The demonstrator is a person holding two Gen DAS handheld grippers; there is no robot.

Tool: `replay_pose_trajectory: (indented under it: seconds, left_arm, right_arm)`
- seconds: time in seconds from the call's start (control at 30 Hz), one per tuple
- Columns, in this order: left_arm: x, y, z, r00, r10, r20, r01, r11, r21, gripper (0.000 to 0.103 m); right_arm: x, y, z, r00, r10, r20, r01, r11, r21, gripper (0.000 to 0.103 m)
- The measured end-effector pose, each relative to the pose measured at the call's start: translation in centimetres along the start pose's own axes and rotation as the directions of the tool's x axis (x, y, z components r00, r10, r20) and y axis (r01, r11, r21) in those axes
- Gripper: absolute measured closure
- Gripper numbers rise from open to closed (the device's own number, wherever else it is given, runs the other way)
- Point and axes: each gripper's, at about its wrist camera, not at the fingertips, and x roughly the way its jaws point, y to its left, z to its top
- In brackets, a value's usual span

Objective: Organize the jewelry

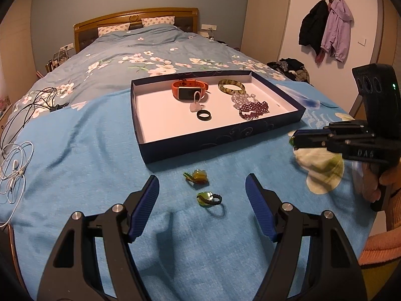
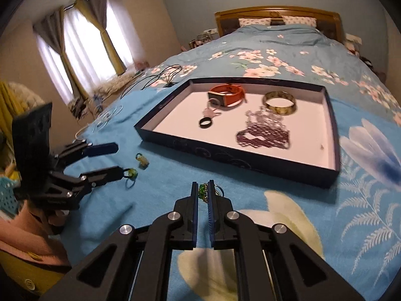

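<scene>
The near strip of the bed point(image 1: 75, 165), before the box point(image 1: 218, 148), lay mostly open; only two small beaded charms point(image 1: 196, 176) sat there. Tangled cables point(image 1: 15, 175) crowded the left edge. Inside the box, the left half stood bare; the jewelry point(image 1: 250, 105) filled the far right.

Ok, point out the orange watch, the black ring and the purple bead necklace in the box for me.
orange watch point(image 1: 188, 92), left wrist view, on its screen face.
black ring point(image 1: 203, 115), left wrist view, on the near edge of its band.
purple bead necklace point(image 2: 263, 135), right wrist view, on the middle of the bead pile.
</scene>
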Motion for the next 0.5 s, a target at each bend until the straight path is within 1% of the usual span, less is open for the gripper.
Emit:
replay_pose_trajectory:
  seconds: [0.1,0.17,0.27,0.3,0.33,0.37,0.43,0.5]
  left_arm:
    - [0.1,-0.1,0.0,1.0,-0.002,-0.003,0.002,1.0,0.002,0.033]
    - [0.1,-0.1,-0.1,1.0,-0.006,-0.004,0.006,1.0,0.0,0.032]
    - [0.1,-0.1,-0.1,1.0,-0.009,-0.007,0.009,1.0,-0.001,0.032]
    - [0.1,-0.2,-0.1,1.0,-0.01,-0.007,0.01,1.0,-0.001,0.032]
    - [0.2,-0.2,-0.1,1.0,-0.012,-0.008,0.012,1.0,0.0,0.032]
    - [0.2,-0.2,-0.1,1.0,-0.012,-0.009,0.012,1.0,0.002,0.032]
    - [0.2,-0.3,-0.2,1.0,-0.013,-0.011,0.013,1.0,0.004,0.032]
    - [0.3,-0.3,-0.2,1.0,-0.014,-0.011,0.014,1.0,0.006,0.032]
  right_arm:
    - [-0.5,-0.8,-0.2,1.0,0.01,0.006,-0.011,0.999,0.04,0.097]
    - [-0.7,-1.3,-0.4,0.999,0.034,0.011,-0.035,0.997,0.07,0.097]
    - [-0.9,-2.4,-0.5,0.994,0.103,0.03,-0.107,0.985,0.134,0.097]
    - [-0.9,-2.6,-0.5,0.996,0.09,0.025,-0.093,0.985,0.144,0.094]
    - [-0.8,-2.8,-0.5,0.999,0.038,0.012,-0.039,0.989,0.144,0.088]
    - [-0.8,-3.0,-0.6,0.999,0.031,0.018,-0.033,0.988,0.15,0.088]
    - [-1.1,-3.6,-0.7,0.999,0.044,0.032,-0.048,0.984,0.172,0.088]
    - [-1.0,-3.8,-0.7,1.0,0.013,0.02,-0.016,0.987,0.162,0.088]
